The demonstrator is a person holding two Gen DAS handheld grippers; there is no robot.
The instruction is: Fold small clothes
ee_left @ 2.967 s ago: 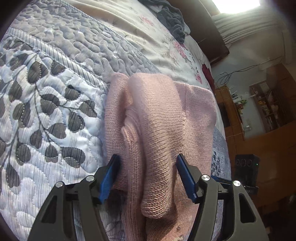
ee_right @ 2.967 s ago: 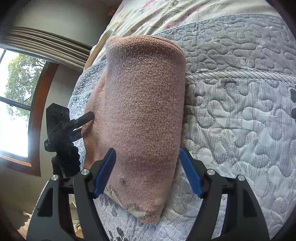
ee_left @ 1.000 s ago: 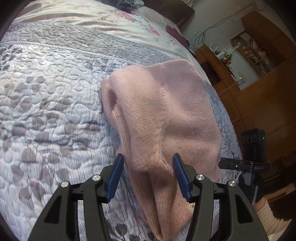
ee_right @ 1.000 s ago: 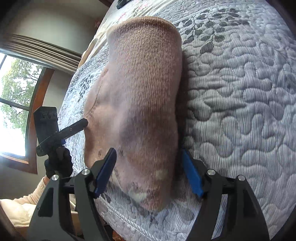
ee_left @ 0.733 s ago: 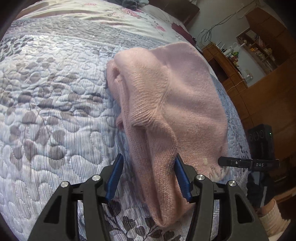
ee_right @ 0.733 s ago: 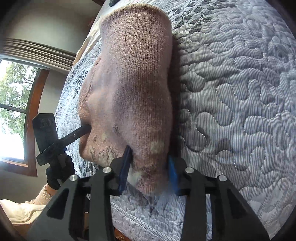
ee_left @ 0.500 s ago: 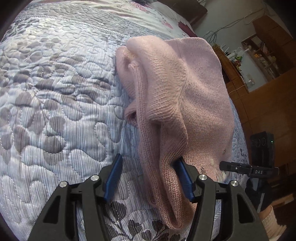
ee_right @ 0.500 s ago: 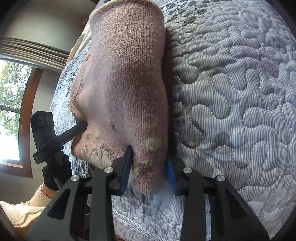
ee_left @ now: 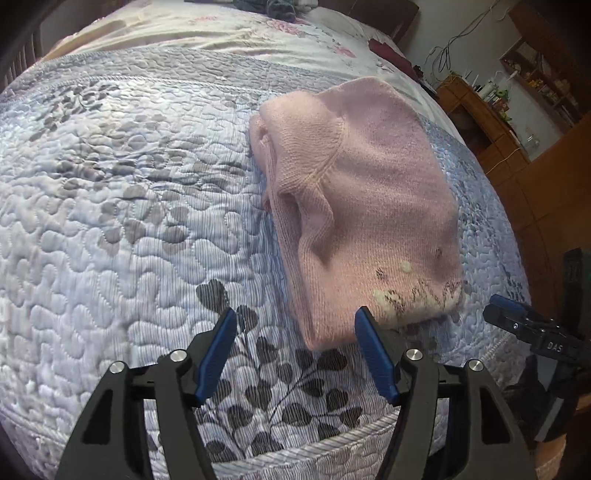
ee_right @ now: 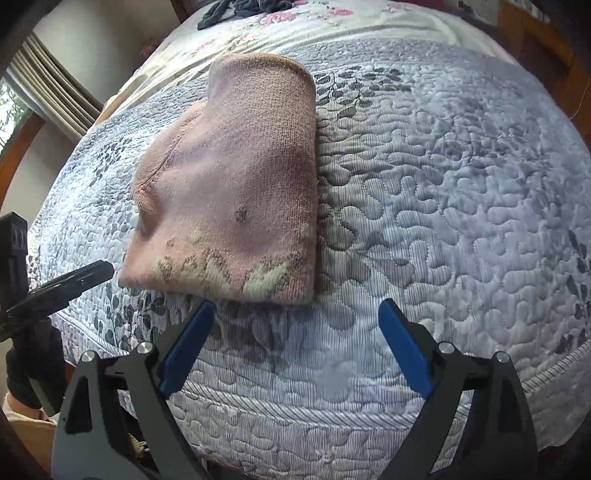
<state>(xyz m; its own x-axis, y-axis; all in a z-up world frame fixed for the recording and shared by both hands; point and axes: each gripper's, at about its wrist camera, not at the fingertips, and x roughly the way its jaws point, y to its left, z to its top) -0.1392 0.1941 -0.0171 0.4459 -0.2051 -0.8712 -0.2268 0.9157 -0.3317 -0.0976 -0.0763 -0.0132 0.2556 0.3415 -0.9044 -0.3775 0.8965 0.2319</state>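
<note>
Quilted blue-grey fabric covers most of both views: a bedspread (ee_left: 122, 206) stitched in pebble shapes, with dark leaf sprigs printed near its corded edge. On it lies the folded pink knit sweater (ee_left: 369, 192), a compact bundle with a cream and dark pattern along the near hem, set close to the bed's front edge. Beyond the quilt a pale floral sheet (ee_left: 229, 27) runs toward the head of the bed, where a heap of dark clothes (ee_right: 243, 9) sits. Wooden furniture (ee_left: 480, 107) with cluttered shelves and loose cables stands along the wall on one side; striped curtains (ee_right: 48, 88) and a wood-framed window show on the other.

The left gripper (ee_left: 295, 332) hangs above the quilt with its blue pads spread wide, the near corner of the sweater showing between them but not touched. The right gripper (ee_right: 295, 314) is also spread wide, empty, just short of the sweater's hem over bare quilt.
</note>
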